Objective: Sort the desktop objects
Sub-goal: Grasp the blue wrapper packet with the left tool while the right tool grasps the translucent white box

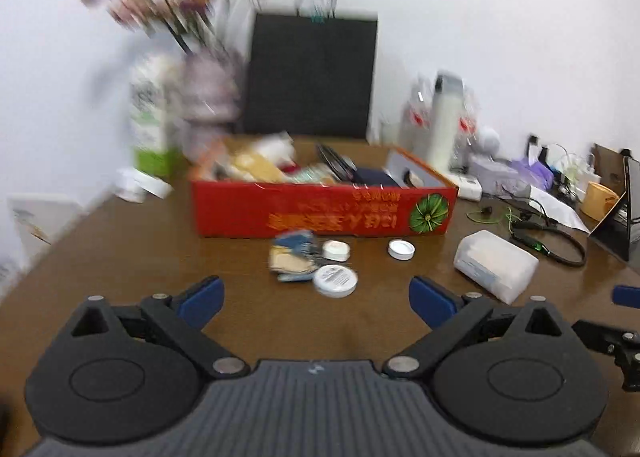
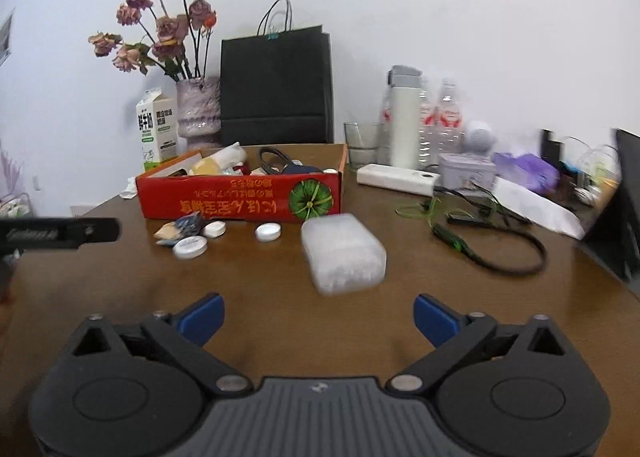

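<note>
A red cardboard box [image 1: 320,213] [image 2: 240,203] holding several items stands mid-table. In front of it lie a crumpled snack wrapper [image 1: 294,261] [image 2: 180,229], a round white tin [image 1: 335,281] [image 2: 191,247], a small white jar [image 1: 336,250] [image 2: 214,229] and a white cap [image 1: 401,249] [image 2: 268,233]. A frosted plastic case [image 1: 496,265] [image 2: 343,253] lies to the right. My left gripper [image 1: 316,299] is open and empty, just short of the tin. My right gripper [image 2: 318,317] is open and empty, just short of the plastic case.
A black paper bag [image 2: 276,89], flower vase [image 2: 199,111], milk carton [image 2: 157,129], glass [image 2: 362,143], white flask [image 2: 405,117], water bottles [image 2: 444,125] stand at the back. Black cable [image 2: 500,253], power strip [image 2: 396,179], laptop [image 2: 624,209] lie right. The left gripper's side shows [image 2: 60,235].
</note>
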Demonstrator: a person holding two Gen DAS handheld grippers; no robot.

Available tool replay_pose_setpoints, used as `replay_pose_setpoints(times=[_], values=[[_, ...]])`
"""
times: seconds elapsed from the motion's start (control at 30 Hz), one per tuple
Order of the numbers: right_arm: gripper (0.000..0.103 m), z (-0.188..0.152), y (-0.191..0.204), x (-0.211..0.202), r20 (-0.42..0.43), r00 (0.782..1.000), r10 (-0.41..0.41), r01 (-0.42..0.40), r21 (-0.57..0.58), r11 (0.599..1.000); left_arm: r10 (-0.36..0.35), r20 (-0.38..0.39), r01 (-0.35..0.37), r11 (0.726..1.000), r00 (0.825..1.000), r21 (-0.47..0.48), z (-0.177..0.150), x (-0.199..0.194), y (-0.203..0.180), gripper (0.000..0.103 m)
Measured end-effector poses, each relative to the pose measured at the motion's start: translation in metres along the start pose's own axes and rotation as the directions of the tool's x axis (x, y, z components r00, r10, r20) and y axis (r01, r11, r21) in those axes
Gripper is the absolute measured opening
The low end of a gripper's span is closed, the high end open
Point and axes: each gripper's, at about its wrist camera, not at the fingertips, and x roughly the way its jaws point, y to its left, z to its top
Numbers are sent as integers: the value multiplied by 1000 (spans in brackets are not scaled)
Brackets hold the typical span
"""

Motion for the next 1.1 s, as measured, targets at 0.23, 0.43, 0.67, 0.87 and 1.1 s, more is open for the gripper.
replay_pose_setpoints(times=[0.23, 0.43, 0.67, 0.87, 1.1], values=[[94, 34, -33, 104, -136, 989, 51, -55, -25, 998, 14, -189, -15, 1000, 982, -4, 29, 119, 27, 71], [65, 40, -25, 155, -206, 975, 77, -86, -32, 996, -42, -195, 35, 999, 980, -38, 37, 139, 33, 17], [65, 47, 16, 135, -148, 981, 125, -134, -56, 989, -30, -77, 28, 999, 997, -28, 49, 97, 17, 12], [65, 55, 44, 86, -47, 986, 163, -164, -12, 986, -6, 12, 7, 999, 1000, -34, 43, 27, -4, 13], [65, 25, 72, 8, 29, 979, 200, -201, 53, 978, 79, 87, -79, 997, 993, 6, -6, -58, -26, 13]])
